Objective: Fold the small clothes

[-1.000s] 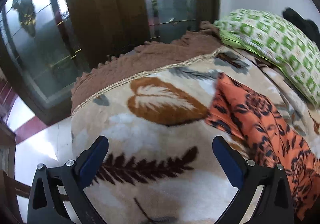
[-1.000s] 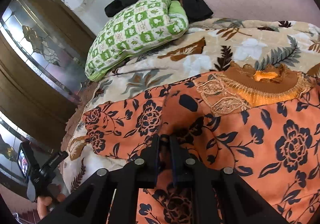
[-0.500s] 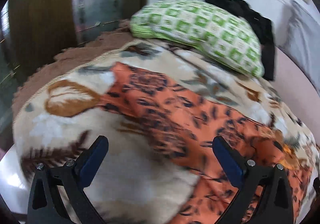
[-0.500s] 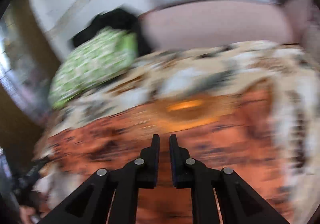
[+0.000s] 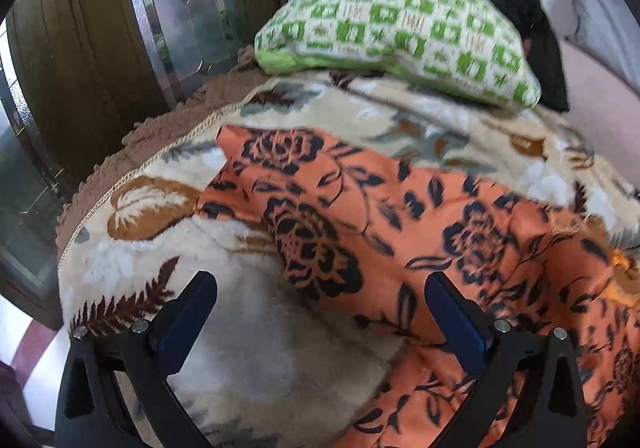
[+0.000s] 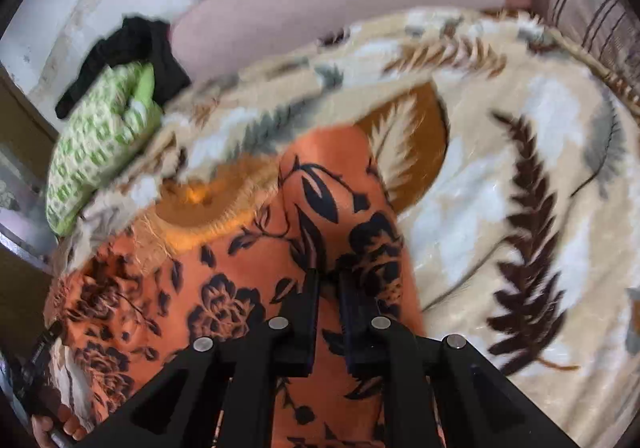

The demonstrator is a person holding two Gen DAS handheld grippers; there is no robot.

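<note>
So from where I'm standing, the orange floral top (image 5: 420, 224) is spread across the fluffy leaf-print blanket (image 5: 248, 348) on the bed, with its gold embroidered neckline (image 6: 208, 208) toward the far side, near the green checked pillow (image 5: 400, 32). The right gripper (image 6: 329, 280) has its two fingers pressed nearly together with a strip of the orange cloth running up between them, so I'd say it's clamped on the top, holding one side of it, and a band of fabric (image 6: 332, 184) stretches away from the tips toward the neckline. My guess is that's the side being drawn over to make the first lengthwise fold, which is why it's gripped at the edge rather than mid-panel. The left gripper (image 5: 320, 300) is spread wide, nothing in it, hanging over the spot where the garment's lower edge meets bare blanket; looks like it's lined up to grab or pin that edge so the cloth doesn't slide on the plush surface. The right view is a bit smeared, so I can't tell exactly how much fabric is pinched. There's a black garment (image 5: 520, 8) heaped behind the pillow, well away from the action. The fold itself looks barely started to me.
</note>
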